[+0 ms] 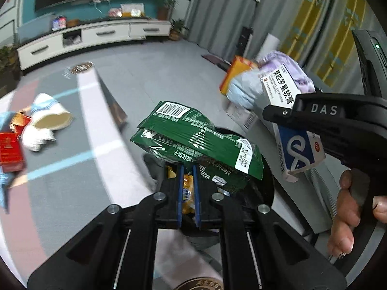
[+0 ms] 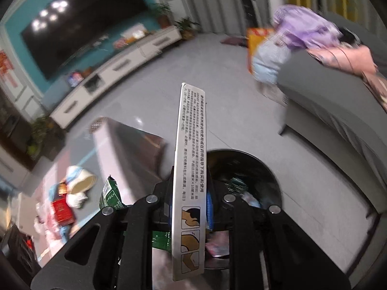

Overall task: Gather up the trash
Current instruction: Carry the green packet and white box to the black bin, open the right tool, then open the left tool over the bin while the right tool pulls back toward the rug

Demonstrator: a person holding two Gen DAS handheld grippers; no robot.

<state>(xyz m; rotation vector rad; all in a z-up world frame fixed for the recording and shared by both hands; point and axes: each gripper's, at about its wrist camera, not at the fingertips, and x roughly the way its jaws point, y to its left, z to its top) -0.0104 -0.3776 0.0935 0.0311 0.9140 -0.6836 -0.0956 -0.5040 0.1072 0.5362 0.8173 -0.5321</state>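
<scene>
Left of frame: paper cup (image 1: pixel 52 118) and red box (image 1: pixel 9 148) on the bench (image 1: pixel 72 169). I've got left gripper (image 1: pixel 188 176) jaws clamped on green wrapper (image 1: pixel 193 140), over black bin (image 2: pixel 244 169) at centre. Right gripper (image 2: pixel 191 193) jaws clamped on white medicine box (image 2: pixel 189 169)

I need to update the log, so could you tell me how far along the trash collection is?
Some wrappers already lie in the black bin. In hand: the left gripper holds a green wrapper and the right gripper a medicine box, both by the bin. Left: a paper cup and red boxes on the table.
</scene>
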